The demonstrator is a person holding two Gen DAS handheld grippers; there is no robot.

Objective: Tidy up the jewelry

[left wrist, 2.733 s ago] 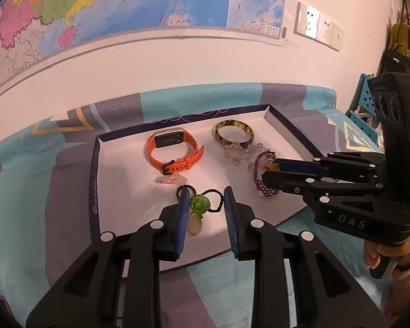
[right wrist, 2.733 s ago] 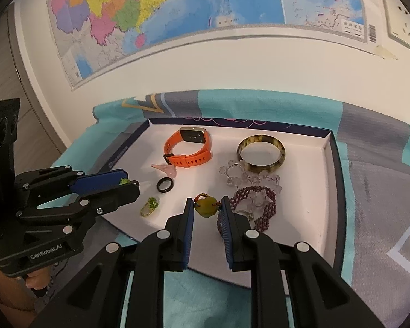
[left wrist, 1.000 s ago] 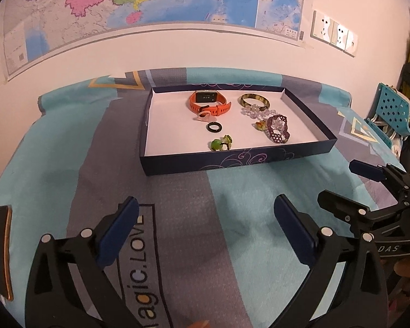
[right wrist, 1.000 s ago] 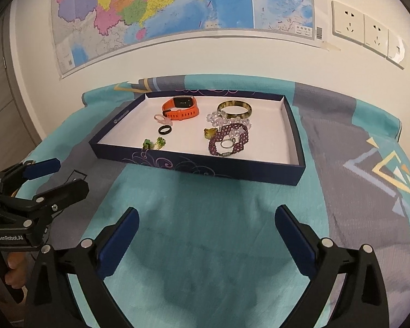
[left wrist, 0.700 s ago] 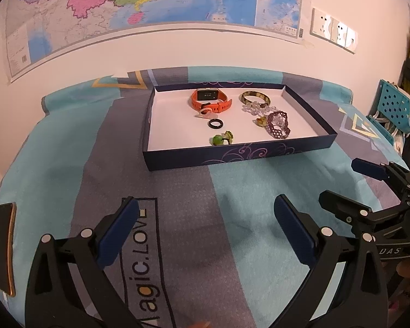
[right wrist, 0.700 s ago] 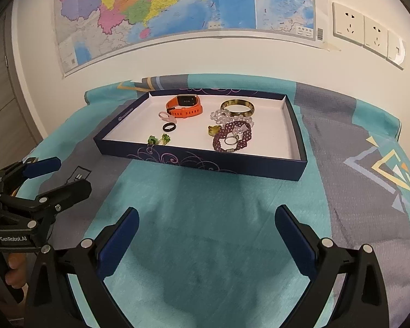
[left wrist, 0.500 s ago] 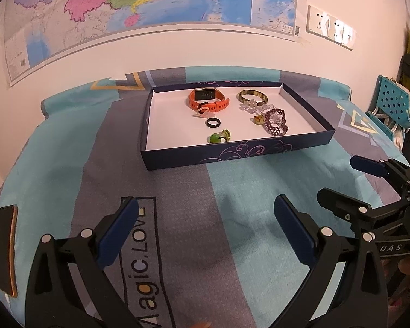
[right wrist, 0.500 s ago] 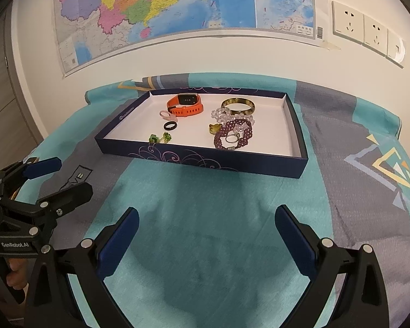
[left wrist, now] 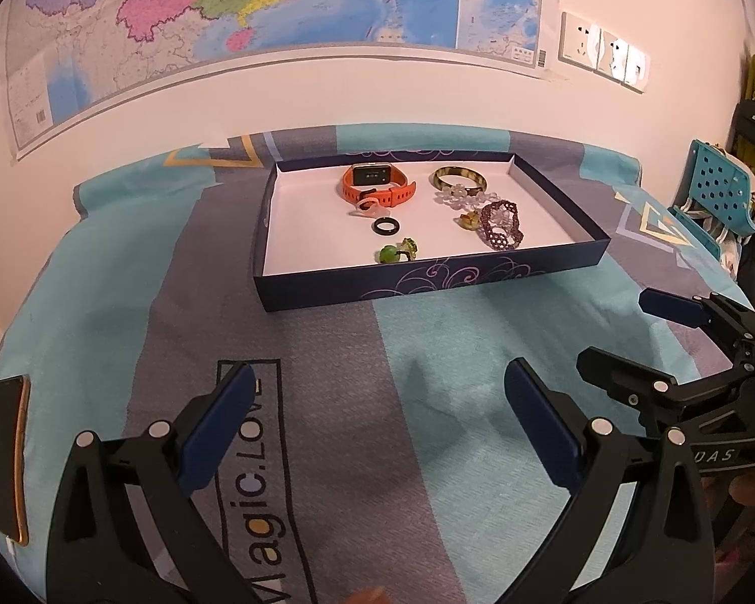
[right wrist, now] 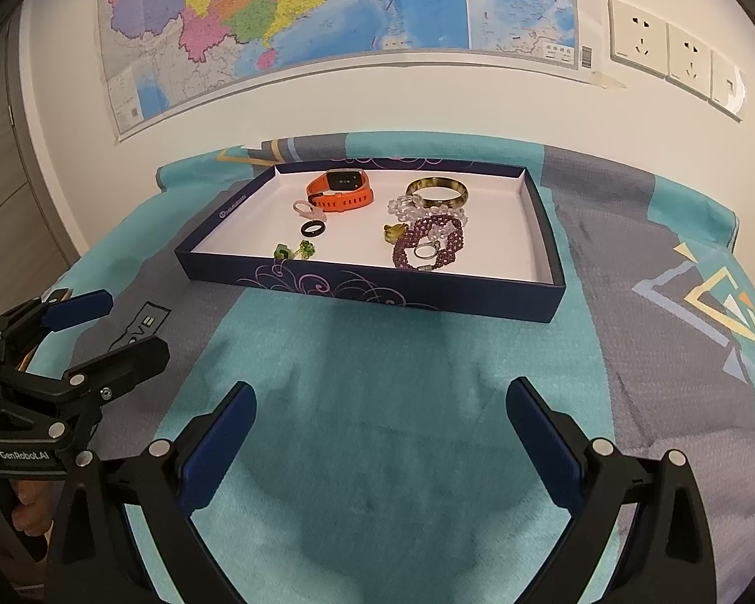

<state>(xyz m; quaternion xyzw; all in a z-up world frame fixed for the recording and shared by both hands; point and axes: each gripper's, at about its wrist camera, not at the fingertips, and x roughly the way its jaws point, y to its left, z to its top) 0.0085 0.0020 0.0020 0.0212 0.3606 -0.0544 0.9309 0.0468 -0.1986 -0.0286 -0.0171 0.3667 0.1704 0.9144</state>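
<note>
1. Hovering clear of the tray (left wrist: 428,282): left gripper (left wrist: 377,423) and right gripper (right wrist: 380,433) both spread wide, holding nothing, well back over the blanket (right wrist: 377,377).
2. Jewelry sits inside the tray: orange watch (right wrist: 341,190), bangle (right wrist: 437,191), black ring (right wrist: 312,228), green pieces (right wrist: 294,250), purple beaded bracelet (right wrist: 428,244). Looks sorted; task likely near done.
3. Raised tray walls block sideways entry, so come from above.
4. Right half of the tray is bare; phone (left wrist: 6,458) lies at the blanket's left edge.
</note>
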